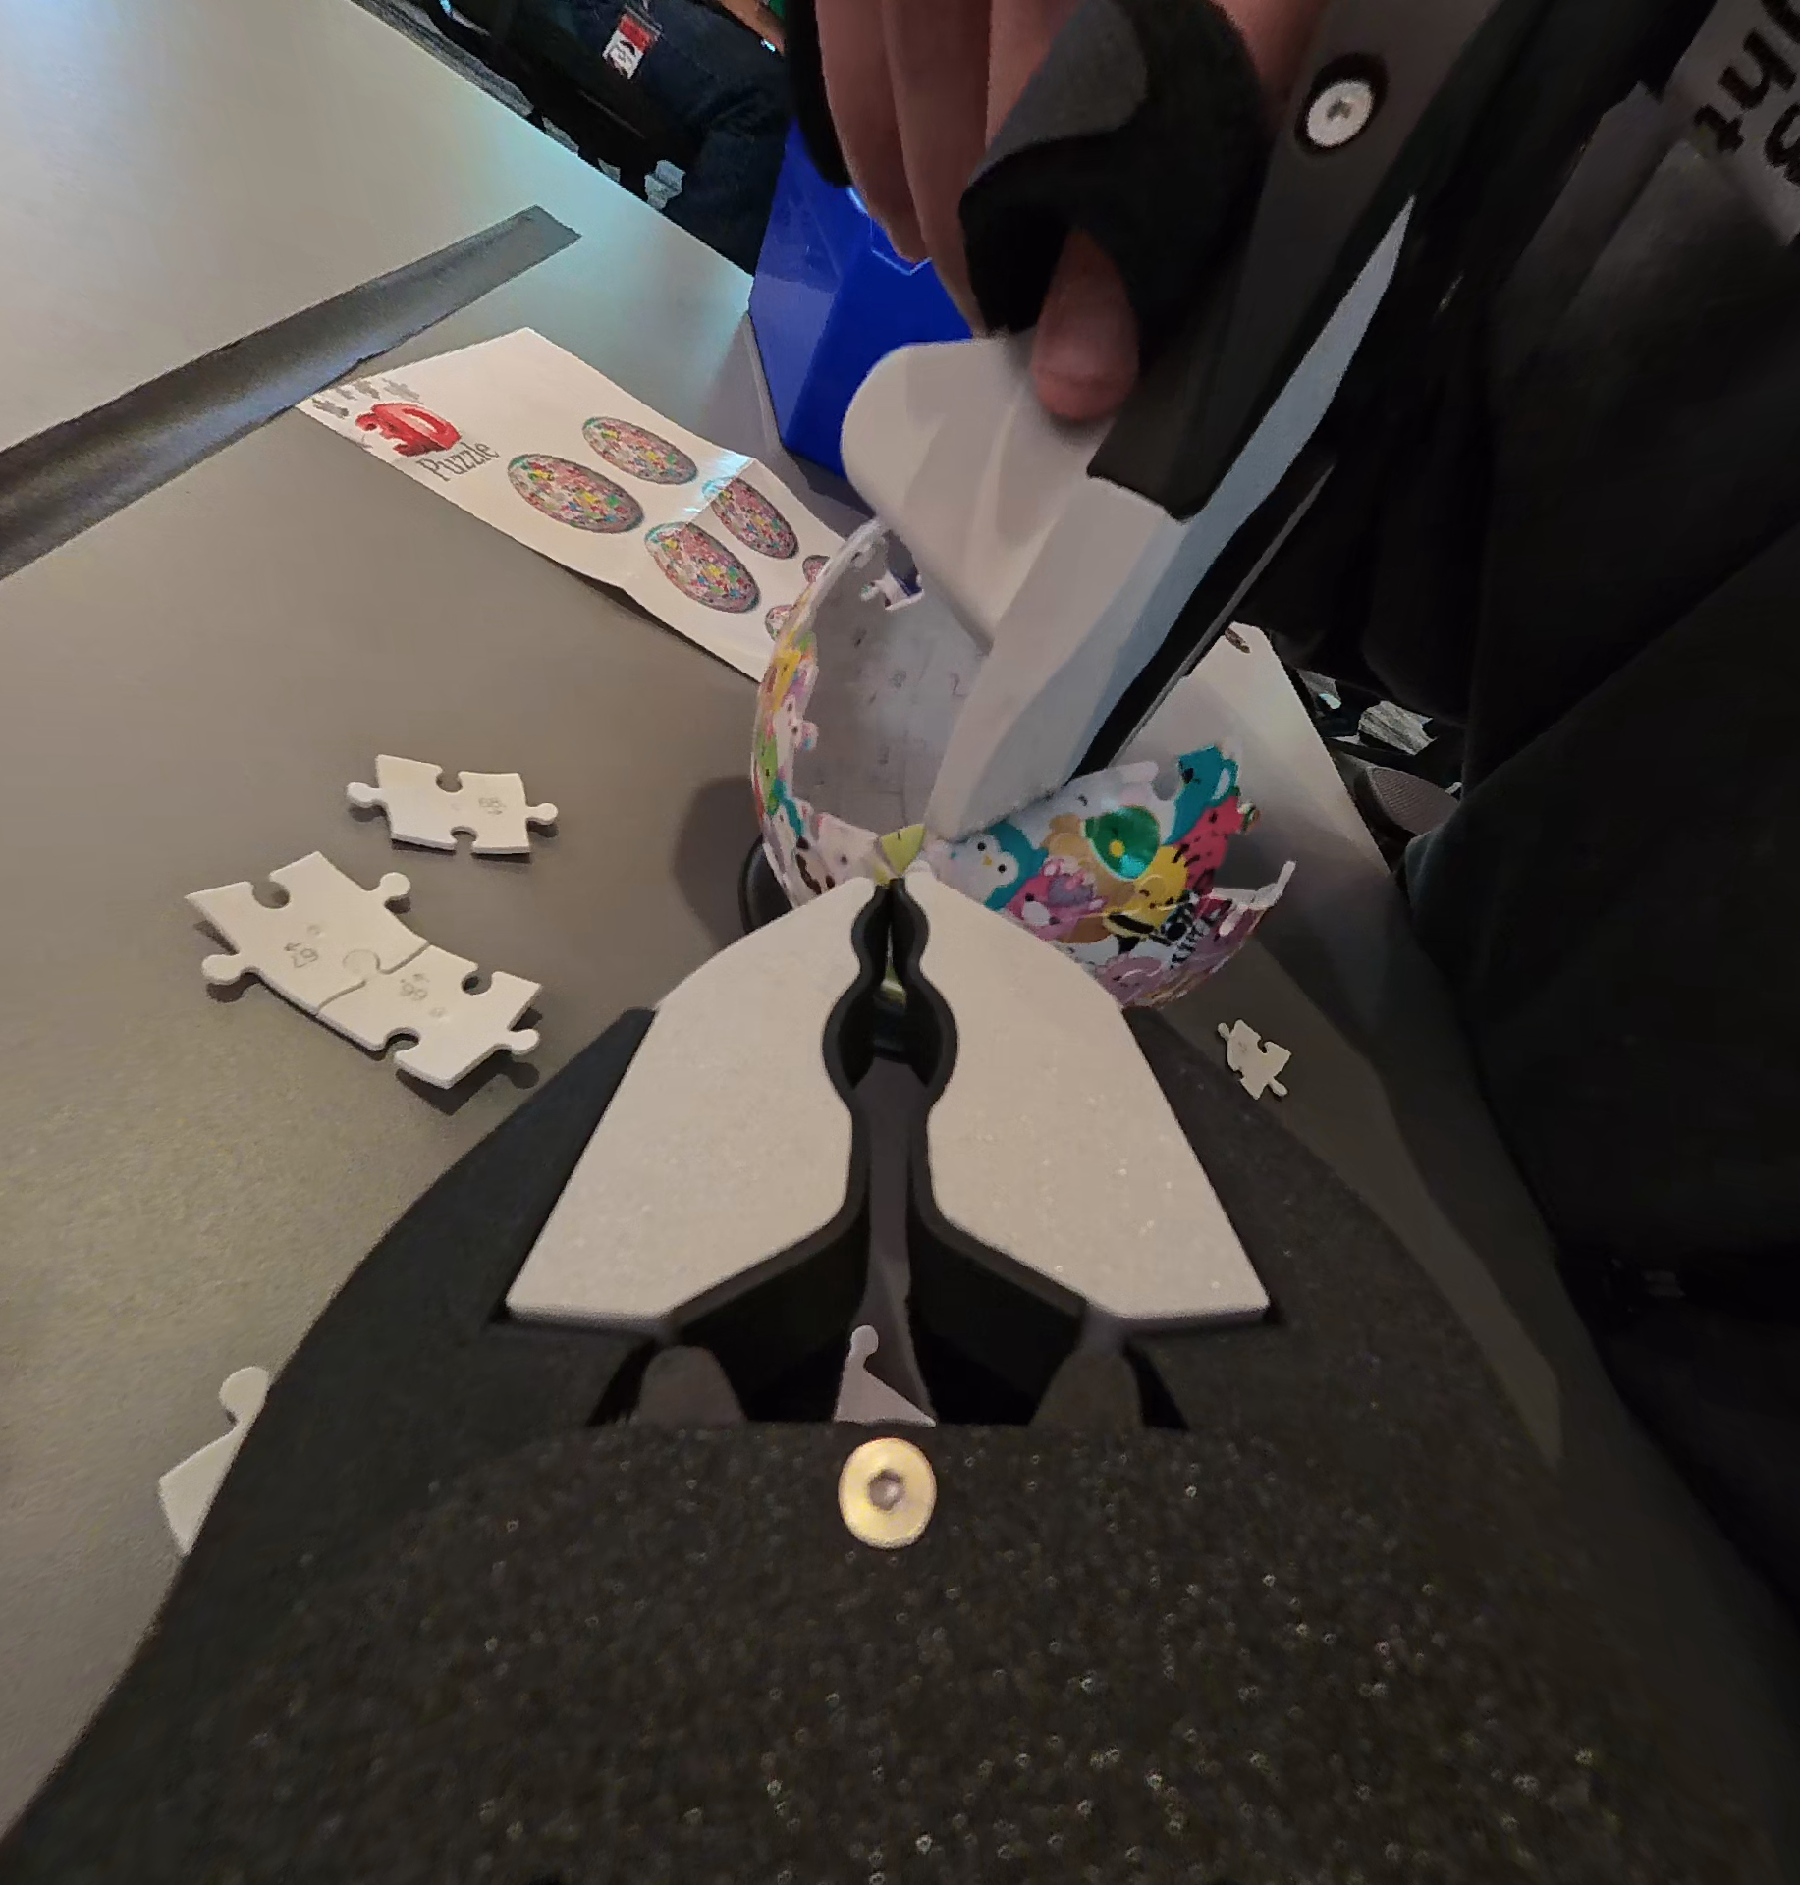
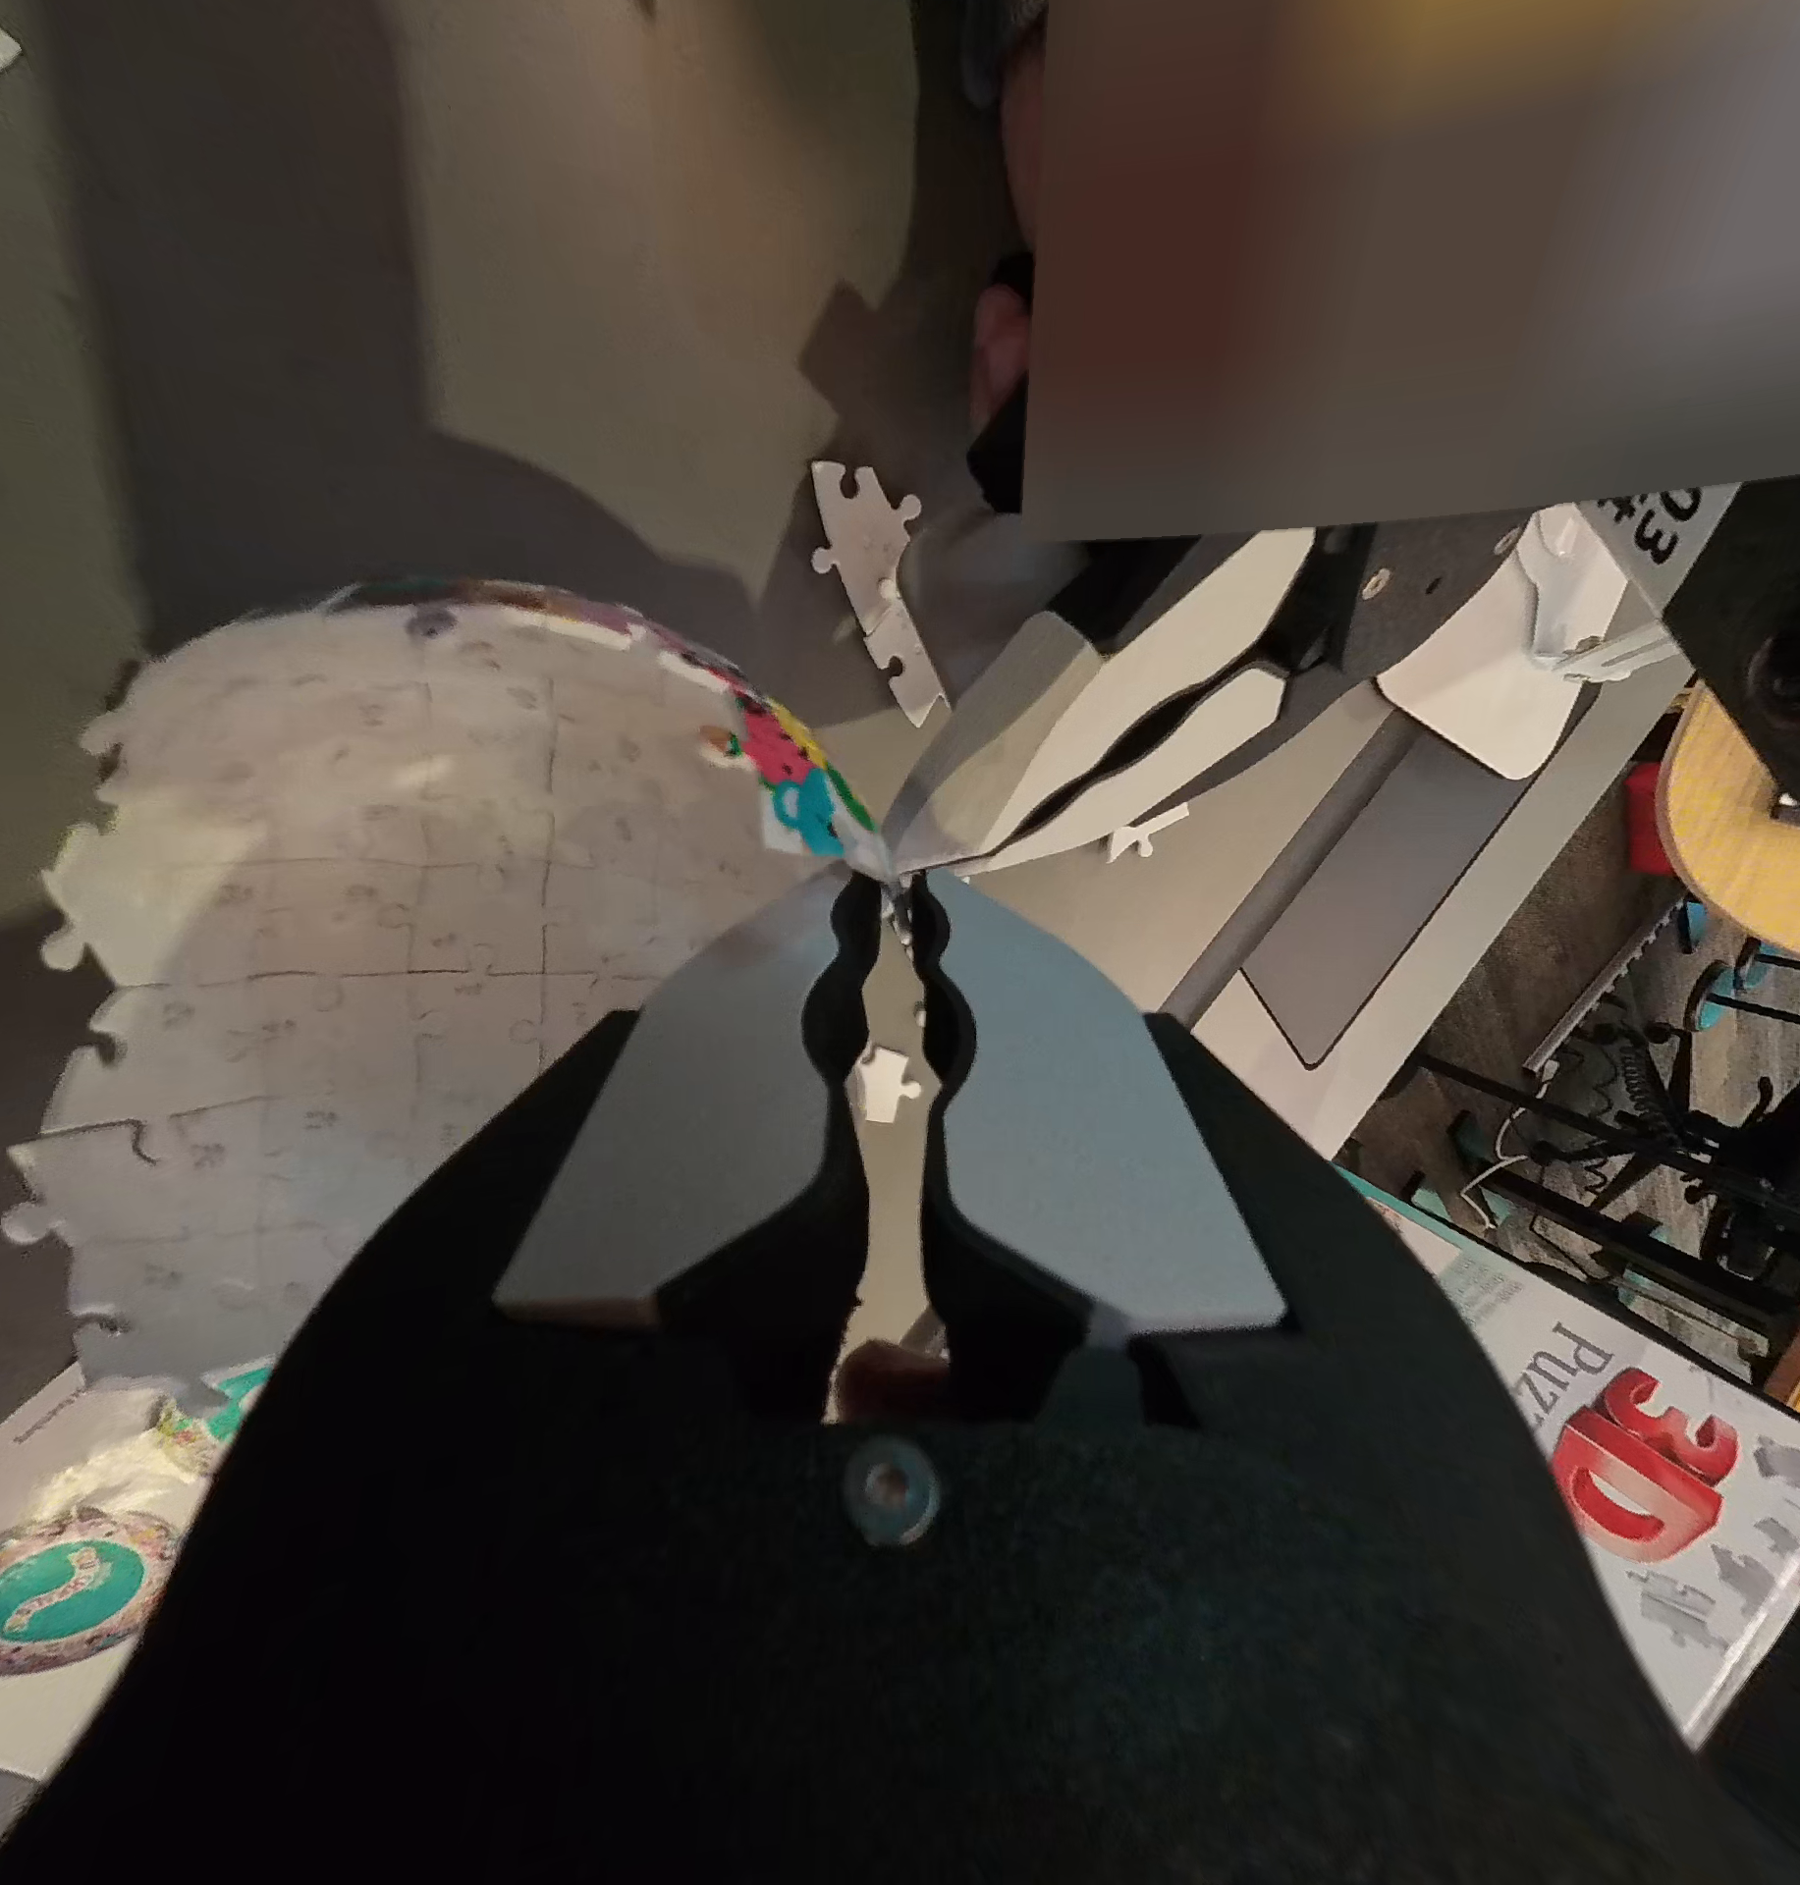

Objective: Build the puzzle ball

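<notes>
Item: puzzle ball (image 1: 1028,816), part-built, an open shell of joined pieces with the printed side outward and the numbered grey side inward. It is set on a dark round stand, barely seen under it, on the grey table (image 1: 263,1173), and is taken as landmark for all entries below.

Left gripper (image 1: 893,893): held at the near rim of the ball, jaws pressed together on a small yellow-green piece (image 1: 901,849) at that rim.

Right gripper (image 2: 890,898): brought down from above into the open top of the ball, its jaws closed to a thin gap at the same rim spot; whether the piece is pinched by them cannot be told.

Loose pieces: a joined pair (image 1: 365,964) and a single one (image 1: 452,806) lie face down to the left of the ball, well apart from it; one small piece (image 1: 1255,1058) lies just beside its near right side.

Instruction sheet (image 1: 569,479): laid flat behind the ball, with a blue box (image 1: 834,306) farther back.

Step in hand, as judged: a rim piece is being seated into the shell's edge.

Next move, as judged: tabs are to be aligned with the neighbouring notches and pressed home, with the shell steadied from inside so that joined pieces are not sprung apart.
</notes>
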The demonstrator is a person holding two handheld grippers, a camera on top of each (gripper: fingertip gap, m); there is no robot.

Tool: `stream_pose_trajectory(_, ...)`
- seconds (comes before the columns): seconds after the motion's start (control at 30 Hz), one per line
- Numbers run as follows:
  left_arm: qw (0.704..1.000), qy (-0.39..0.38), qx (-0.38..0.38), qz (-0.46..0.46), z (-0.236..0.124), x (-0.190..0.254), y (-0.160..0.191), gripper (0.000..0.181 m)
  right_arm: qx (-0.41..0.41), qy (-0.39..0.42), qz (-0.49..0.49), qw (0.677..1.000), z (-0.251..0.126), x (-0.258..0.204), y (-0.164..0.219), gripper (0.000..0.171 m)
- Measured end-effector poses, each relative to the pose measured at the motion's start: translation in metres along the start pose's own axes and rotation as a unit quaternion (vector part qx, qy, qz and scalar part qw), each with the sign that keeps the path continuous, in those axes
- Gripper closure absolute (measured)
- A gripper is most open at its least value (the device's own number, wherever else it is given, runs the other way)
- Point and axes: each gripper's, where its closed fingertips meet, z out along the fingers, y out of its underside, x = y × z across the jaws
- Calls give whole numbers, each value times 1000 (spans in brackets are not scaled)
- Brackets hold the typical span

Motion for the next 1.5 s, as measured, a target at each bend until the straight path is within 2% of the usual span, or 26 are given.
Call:
stream_pose_trajectory(0.33,1000,-4,-8,-1,2,-1,2,181,3,1,-15,1000,0,-2,-2,166)
stream_pose_trajectory(0.5,1000,3,12,-11,-2,-3,-3,181,4,3,-18,1000,0,-2,-3,167)
stream_pose_trajectory(0.73,998,43,19,-42,-5,0,-5,158,10,15,-19,1000,-3,-2,-3,168)
stream_pose_trajectory(0.87,998,41,8,-42,-2,-3,-3,158,12,21,-23,999,-3,-1,-4,167)
stream_pose_trajectory(1.07,999,36,-2,-29,0,-4,-3,172,15,24,-26,999,-3,-1,-4,167)
stream_pose_trajectory(1.5,998,54,10,-25,-3,1,-6,164,11,24,-30,999,-3,-1,-4,167)
